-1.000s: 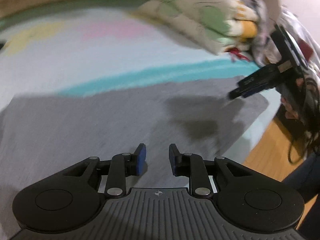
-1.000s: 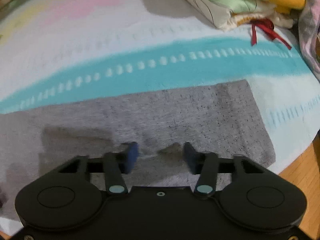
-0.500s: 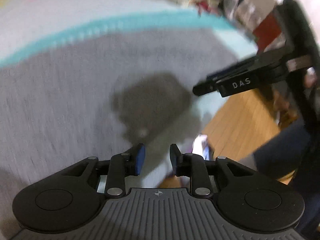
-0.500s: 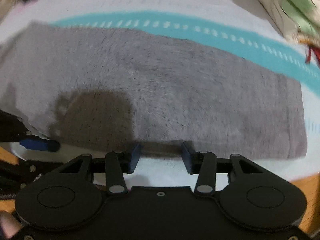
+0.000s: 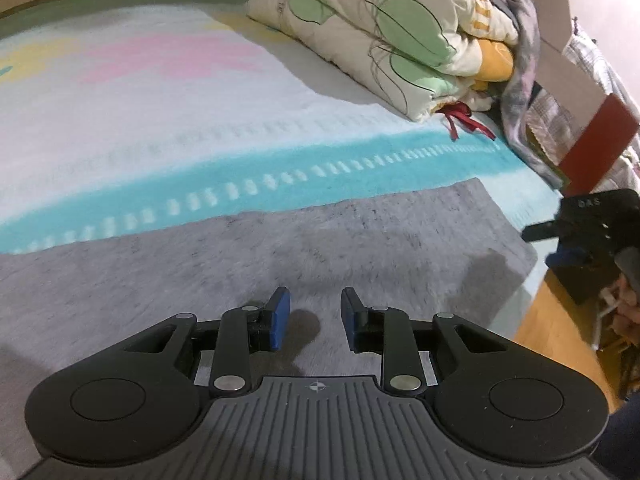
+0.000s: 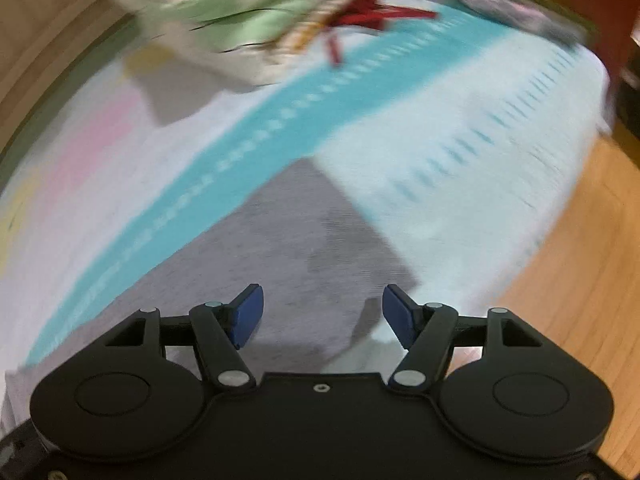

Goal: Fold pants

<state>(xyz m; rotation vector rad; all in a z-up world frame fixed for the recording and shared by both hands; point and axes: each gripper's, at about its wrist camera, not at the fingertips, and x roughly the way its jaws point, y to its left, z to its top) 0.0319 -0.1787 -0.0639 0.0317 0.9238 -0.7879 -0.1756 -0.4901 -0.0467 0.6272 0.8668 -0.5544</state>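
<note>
Pants (image 5: pixel 360 248) flat, left hand-held gripper (image 5: pixel 312 318) part-open, empty, right hand-held gripper (image 6: pixel 322 314) opening, empty

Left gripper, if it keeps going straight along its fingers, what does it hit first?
Most likely the grey pants lying flat on the bed. The left gripper points down at the fabric with nothing between its fingers and nothing else in the line; depth is hard to judge.

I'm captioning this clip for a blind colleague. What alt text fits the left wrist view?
The left gripper, its blue-padded jaws slightly apart and empty, hovers over grey pants lying flat on a pastel striped bedspread. A folded floral quilt sits at the far side, and the right gripper shows at the right edge.
</note>
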